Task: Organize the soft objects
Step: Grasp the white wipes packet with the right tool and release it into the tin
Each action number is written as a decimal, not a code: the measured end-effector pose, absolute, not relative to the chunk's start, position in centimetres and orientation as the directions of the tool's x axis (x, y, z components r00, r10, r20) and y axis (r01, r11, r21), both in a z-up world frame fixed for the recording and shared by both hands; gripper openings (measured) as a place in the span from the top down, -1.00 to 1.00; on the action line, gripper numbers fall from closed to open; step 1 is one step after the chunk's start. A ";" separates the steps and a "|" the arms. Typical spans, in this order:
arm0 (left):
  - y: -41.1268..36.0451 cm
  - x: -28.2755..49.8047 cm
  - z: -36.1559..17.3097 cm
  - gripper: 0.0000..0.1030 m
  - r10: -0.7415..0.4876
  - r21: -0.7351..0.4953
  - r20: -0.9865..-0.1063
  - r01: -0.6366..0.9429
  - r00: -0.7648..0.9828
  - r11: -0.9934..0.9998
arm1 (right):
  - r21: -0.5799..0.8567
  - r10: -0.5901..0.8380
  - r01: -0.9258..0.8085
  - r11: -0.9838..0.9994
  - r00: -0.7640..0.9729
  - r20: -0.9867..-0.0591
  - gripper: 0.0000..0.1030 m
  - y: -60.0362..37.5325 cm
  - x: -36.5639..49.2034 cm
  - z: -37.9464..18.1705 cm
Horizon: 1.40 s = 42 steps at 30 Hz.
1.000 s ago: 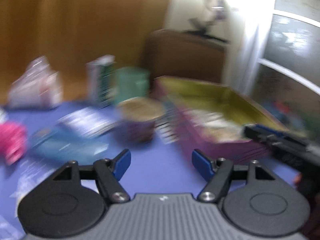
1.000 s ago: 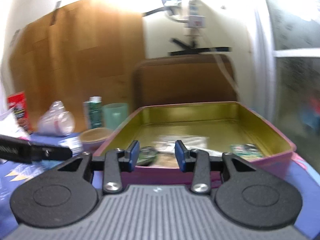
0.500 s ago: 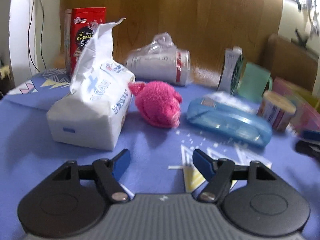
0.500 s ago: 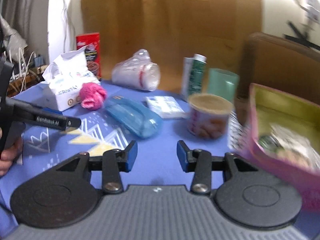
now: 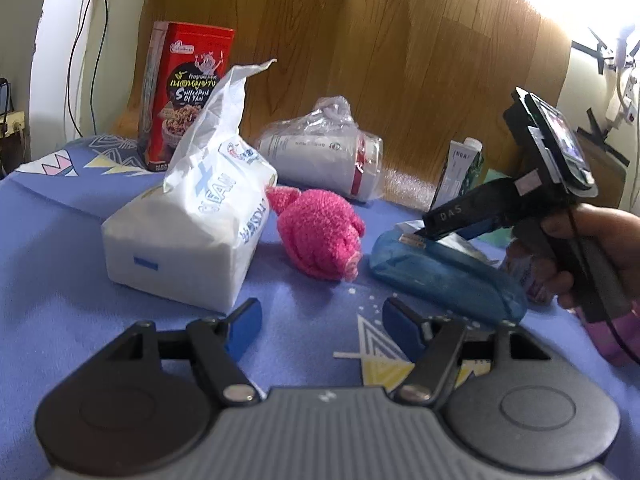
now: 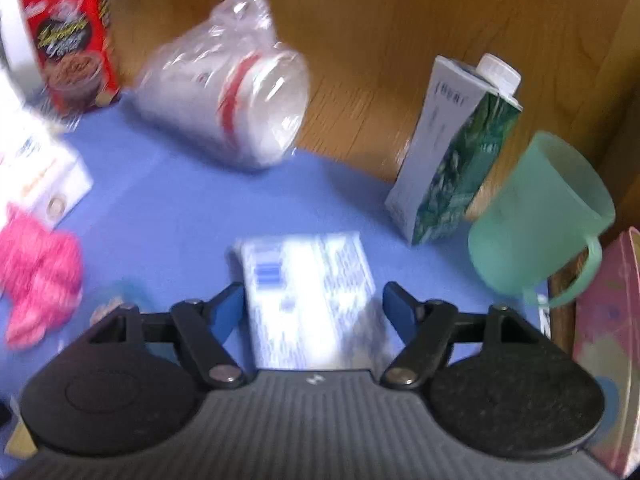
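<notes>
Nearest in the left wrist view, the left hand-held gripper is seen with its blue-tipped jaws parted and nothing between them, held above the blue patterned cloth of the desk. Just beyond it, a white tissue pack is set on the left, a pink knitted cloth lies bunched in the middle just beside the pack, and a blue translucent case is laid to the right. Above that case the right hand-held gripper is seen, held in a person's hand. In the blurred right wrist view, its jaws have just been opening and now stand wide on either side of a small white packet lying flat on the cloth; the pads are not seen to press on it. Farther back, a bagged stack of paper cups lies on its side, a green-and-white carton and a pale green mug stand near the wooden wall, and a red snack box stands in the left corner. At the right edge, part of a pink tin is visible. The task is judged to be partly under way at most: the tissue pack, pink cloth and packet are all still loose on the desk, nothing soft is gripped, and the packet appears to be the next thing to be taken.
</notes>
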<state>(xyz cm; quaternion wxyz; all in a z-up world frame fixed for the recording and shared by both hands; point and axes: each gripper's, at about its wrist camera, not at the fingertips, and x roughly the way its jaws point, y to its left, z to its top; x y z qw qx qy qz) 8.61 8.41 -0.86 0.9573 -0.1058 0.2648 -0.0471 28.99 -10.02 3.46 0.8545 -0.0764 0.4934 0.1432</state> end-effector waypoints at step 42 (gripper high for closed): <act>-7.3 7.0 4.7 0.22 -0.616 -0.305 -0.529 0.547 0.584 0.780 | 0.026 0.299 -0.346 0.938 0.769 -0.565 -0.44 -21.8 -1.1 7.7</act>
